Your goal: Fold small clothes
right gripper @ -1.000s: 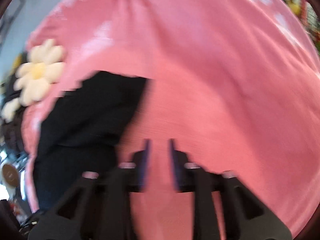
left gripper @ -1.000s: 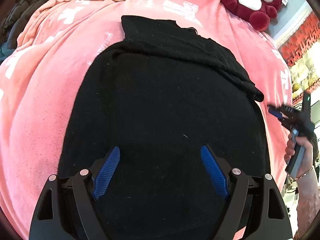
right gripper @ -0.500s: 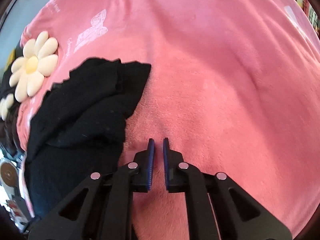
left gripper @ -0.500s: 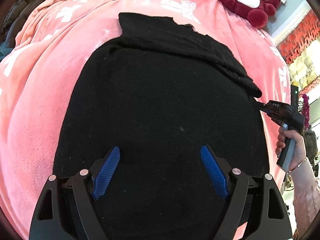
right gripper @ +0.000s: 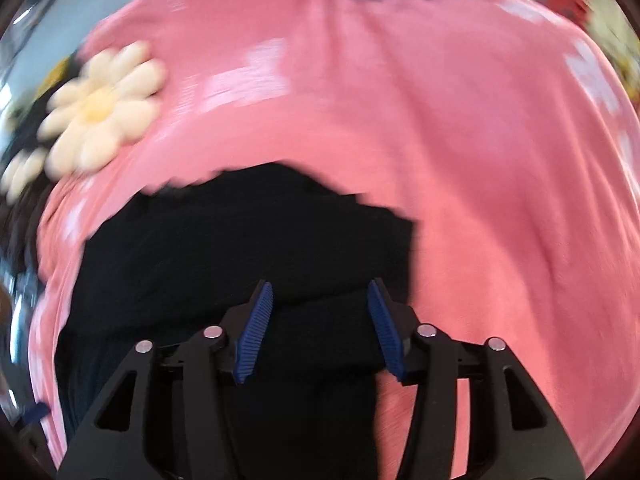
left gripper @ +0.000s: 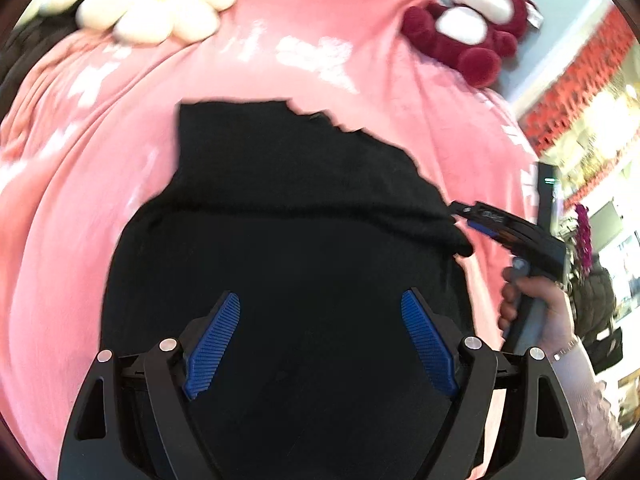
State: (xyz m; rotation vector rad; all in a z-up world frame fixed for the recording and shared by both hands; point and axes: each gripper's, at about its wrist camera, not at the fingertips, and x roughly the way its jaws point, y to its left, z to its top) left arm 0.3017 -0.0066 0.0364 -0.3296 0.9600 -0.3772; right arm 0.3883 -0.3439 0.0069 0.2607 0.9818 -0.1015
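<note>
Right tool [right gripper: 320, 322] now spread over black garment [right gripper: 248, 240]; left tool [left gripper: 320, 340] likewise spread.

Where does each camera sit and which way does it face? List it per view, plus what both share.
Left wrist: on the left tool, looking along its open fingers over the black garment; the right tool and hand show at right.
Right wrist: on the right tool, fingers open at the garment's folded edge.
Shared: garment, pink blanket, flower cushion.
</note>
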